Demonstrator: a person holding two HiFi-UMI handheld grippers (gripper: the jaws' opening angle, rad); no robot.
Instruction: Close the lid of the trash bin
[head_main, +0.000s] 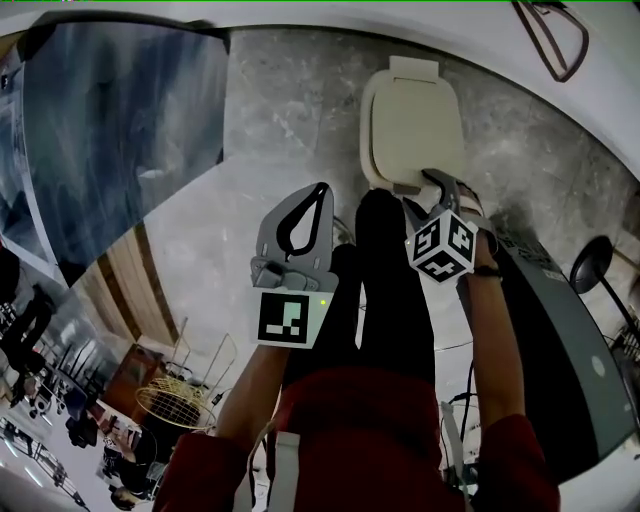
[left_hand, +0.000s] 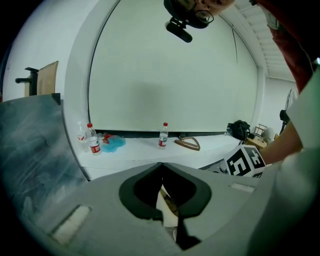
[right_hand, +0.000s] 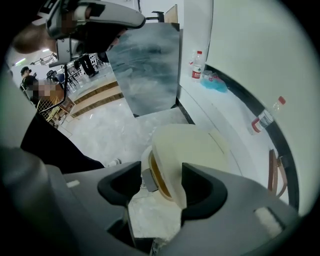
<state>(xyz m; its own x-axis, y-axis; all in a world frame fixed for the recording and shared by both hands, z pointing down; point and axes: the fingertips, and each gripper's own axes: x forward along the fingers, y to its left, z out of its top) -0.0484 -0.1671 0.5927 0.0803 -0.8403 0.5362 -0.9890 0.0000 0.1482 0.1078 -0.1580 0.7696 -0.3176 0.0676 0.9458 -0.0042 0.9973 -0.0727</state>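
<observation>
A cream trash bin (head_main: 410, 120) stands on the marbled floor ahead of the person's black-clad legs. In the right gripper view its lid (right_hand: 192, 145) is tilted up, with the brownish inside showing under the near edge and a small grey tab (right_hand: 148, 180) at the front. My right gripper (head_main: 440, 182) points steeply down at the bin's near rim, open, and the lid's edge shows in the gap between its jaws (right_hand: 162, 177); no pad presses on it. My left gripper (head_main: 318, 190) hangs left of the bin, shut and empty, its tips meeting (left_hand: 161, 165).
A tall blue-grey panel (head_main: 120, 130) stands at the left. A white ledge (left_hand: 145, 150) behind the bin carries water bottles (left_hand: 163, 135) and a wooden hanger (left_hand: 187, 144). A grey cabinet (head_main: 570, 340) and a fan (head_main: 590, 265) flank the right. A wire basket (head_main: 175, 405) sits at the lower left.
</observation>
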